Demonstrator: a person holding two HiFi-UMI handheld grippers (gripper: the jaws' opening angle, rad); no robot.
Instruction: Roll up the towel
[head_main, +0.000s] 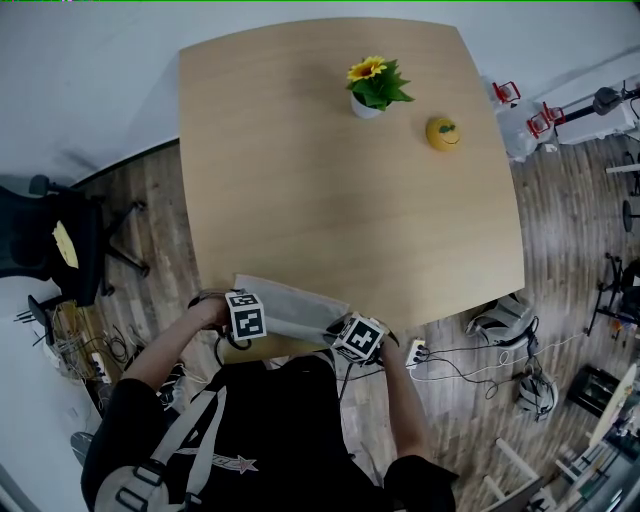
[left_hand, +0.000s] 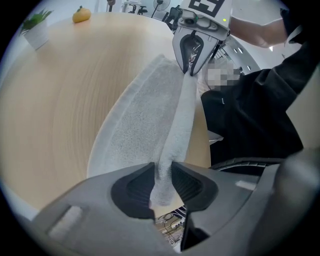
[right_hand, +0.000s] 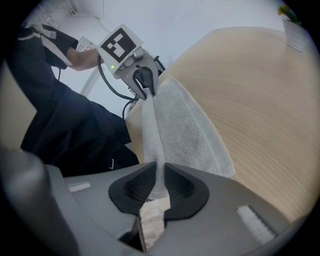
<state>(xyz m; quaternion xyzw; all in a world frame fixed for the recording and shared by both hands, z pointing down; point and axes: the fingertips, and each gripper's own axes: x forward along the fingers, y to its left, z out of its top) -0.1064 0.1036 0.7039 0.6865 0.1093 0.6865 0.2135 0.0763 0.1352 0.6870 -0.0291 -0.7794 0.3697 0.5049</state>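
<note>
The pale wooden table (head_main: 330, 200) fills most of the head view. At its near edge stands a person in a black top (head_main: 270, 430). The grey-white towel (head_main: 295, 305) lies flat along that near edge, its near hem lifted and stretched taut between the two grippers. The left gripper (left_hand: 161, 172) pinches one end of this hem and the right gripper (right_hand: 161, 175) pinches the other, pads pressed on the cloth. Each gripper carries a marker cube (head_main: 246, 315) printed with black-and-white squares. At the far side stand a potted sunflower (head_main: 372, 88) and, near it, a yellow round object (head_main: 443, 133).
</note>
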